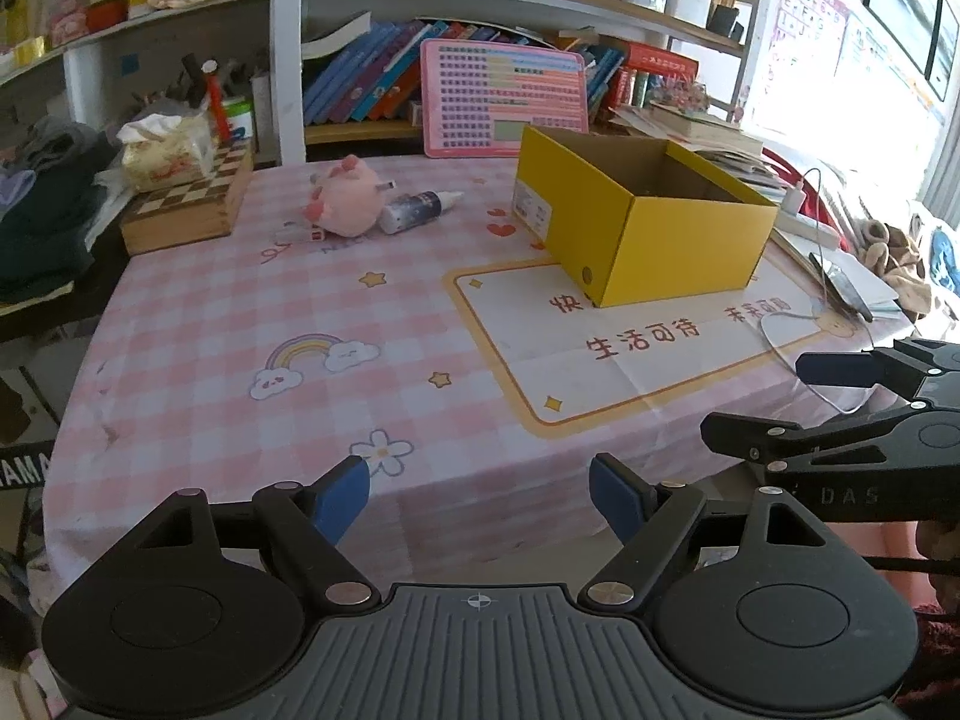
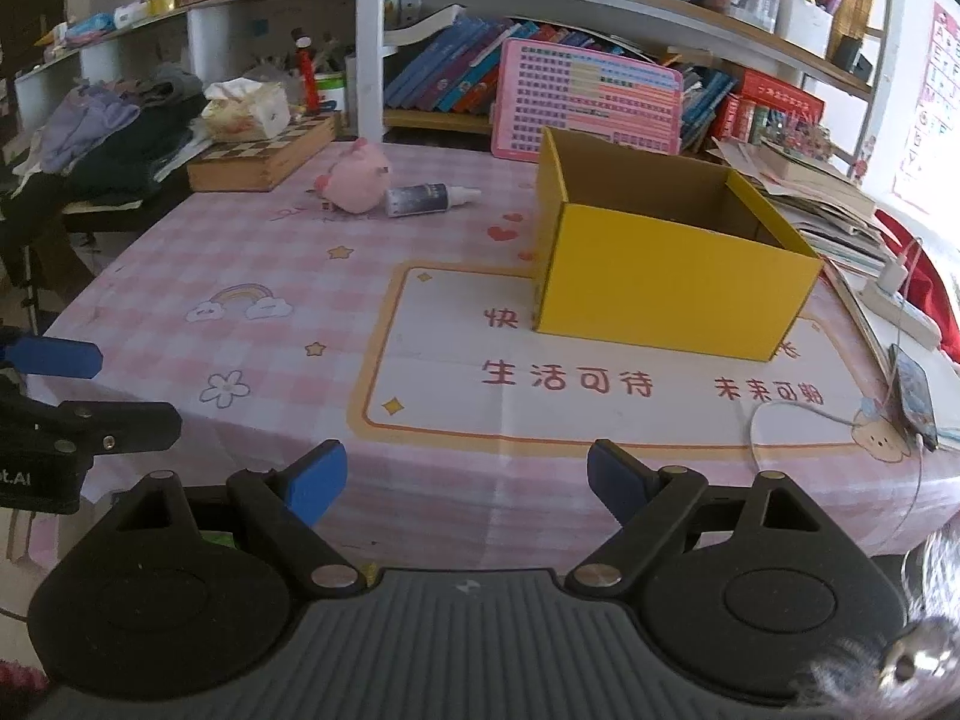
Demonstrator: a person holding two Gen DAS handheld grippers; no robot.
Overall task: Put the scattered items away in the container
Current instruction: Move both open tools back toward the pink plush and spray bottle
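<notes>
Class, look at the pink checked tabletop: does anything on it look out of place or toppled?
Yes. The small bottle lies on its side against the pink plush toy, both outside the yellow box.

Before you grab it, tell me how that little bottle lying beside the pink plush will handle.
The bottle lies on its side and looks round, so a nudge would probably roll it across the tablecloth. Its smooth surface may slip between the pads. It touches the pink plush, which might shift with it.

A: Container? An open yellow cardboard box [image 1: 666,240], upright on the pink checked tablecloth [image 1: 240,312].
B: Items? A pink plush pig [image 1: 345,201] touching a small bottle [image 1: 414,210] lying on its side, far-left of it.
</notes>
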